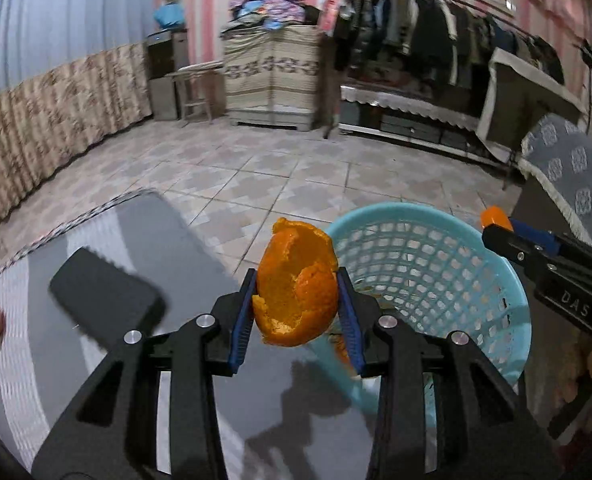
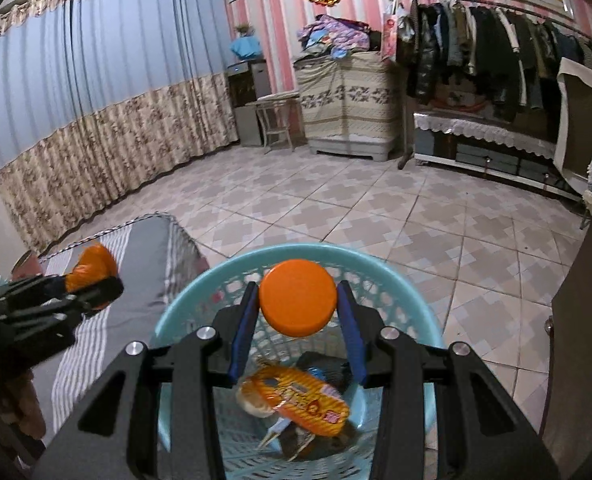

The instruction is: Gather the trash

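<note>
My left gripper [image 1: 298,300] is shut on an orange peel [image 1: 296,288], held above the table edge just left of the light blue basket [image 1: 496,264]. My right gripper [image 2: 298,304] is shut on a round orange cap [image 2: 298,298], held over the basket [image 2: 183,312]. An orange snack wrapper [image 2: 296,400] and other scraps lie in the basket. The right gripper also shows in the left wrist view [image 1: 496,224] over the basket's far right rim. The left gripper with the peel shows in the right wrist view [image 2: 95,276] at the left.
A black flat object [image 1: 103,296] lies on the grey striped table [image 1: 35,360]. Tiled floor [image 2: 376,208] stretches beyond. A dark cabinet with a patterned cloth [image 1: 576,168] stands at the right. A clothes rack [image 2: 496,48] and curtains [image 2: 75,100] line the walls.
</note>
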`<state>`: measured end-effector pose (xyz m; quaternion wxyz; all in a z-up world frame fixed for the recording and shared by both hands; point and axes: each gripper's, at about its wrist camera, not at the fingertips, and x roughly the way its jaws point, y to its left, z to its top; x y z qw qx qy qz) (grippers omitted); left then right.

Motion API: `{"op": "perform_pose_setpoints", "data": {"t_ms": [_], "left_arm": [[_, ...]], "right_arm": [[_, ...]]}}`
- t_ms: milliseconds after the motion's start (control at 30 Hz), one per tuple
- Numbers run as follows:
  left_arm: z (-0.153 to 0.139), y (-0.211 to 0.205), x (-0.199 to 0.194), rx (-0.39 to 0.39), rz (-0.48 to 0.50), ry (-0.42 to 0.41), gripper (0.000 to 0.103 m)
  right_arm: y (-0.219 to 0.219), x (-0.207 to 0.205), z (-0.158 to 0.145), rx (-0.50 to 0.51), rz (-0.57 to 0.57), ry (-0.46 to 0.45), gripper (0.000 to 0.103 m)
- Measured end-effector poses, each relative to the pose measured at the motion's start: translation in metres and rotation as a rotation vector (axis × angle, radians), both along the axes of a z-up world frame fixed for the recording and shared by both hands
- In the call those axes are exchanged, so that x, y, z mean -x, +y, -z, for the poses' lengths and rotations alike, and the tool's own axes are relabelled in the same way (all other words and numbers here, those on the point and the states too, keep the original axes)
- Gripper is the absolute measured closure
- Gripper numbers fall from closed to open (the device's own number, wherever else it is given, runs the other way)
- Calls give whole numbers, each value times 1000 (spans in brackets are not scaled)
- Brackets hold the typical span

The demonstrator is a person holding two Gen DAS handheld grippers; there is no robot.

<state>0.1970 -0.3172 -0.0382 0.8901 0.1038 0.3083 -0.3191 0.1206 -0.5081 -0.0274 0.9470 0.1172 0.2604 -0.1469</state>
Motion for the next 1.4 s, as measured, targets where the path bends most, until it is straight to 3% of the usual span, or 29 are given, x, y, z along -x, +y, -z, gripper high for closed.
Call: {"op": "perform_pose_setpoints", "data": {"t_ms": [233,333,400,433,700,867,933,1000,1267,1400], "left_arm": [[13,-42,5,-28,56,-12,63],[14,-48,1,-19,59,-6,51],[11,-44,1,-4,40,-12,34],[10,-46,1,2,35,-16,31],[-13,-8,-3,49,-75,-68,9],[-33,32,0,76,-155,-122,6],[-40,52,4,78,-189,-148,6],[-46,72,9,85,-214,-161,5],[-70,153,37,95,-341,-219,5],[-77,187,58,92,-396,-236,5]], "right_arm": [[-27,10,17,-44,48,4,63],[-34,12,19,-45,55,7,63],[-37,12,20,-44,55,13,63],[-38,12,20,-43,56,15,63],[-28,5,24,-40,44,25,63],[-16,-5,22,-26,32,29,63],[-12,-9,20,-18,35,34,58],[-4,-12,15,-1,52,32,26],[30,0,-8,25,66,9,5],[62,17,-19,44,46,-3,5]]}}
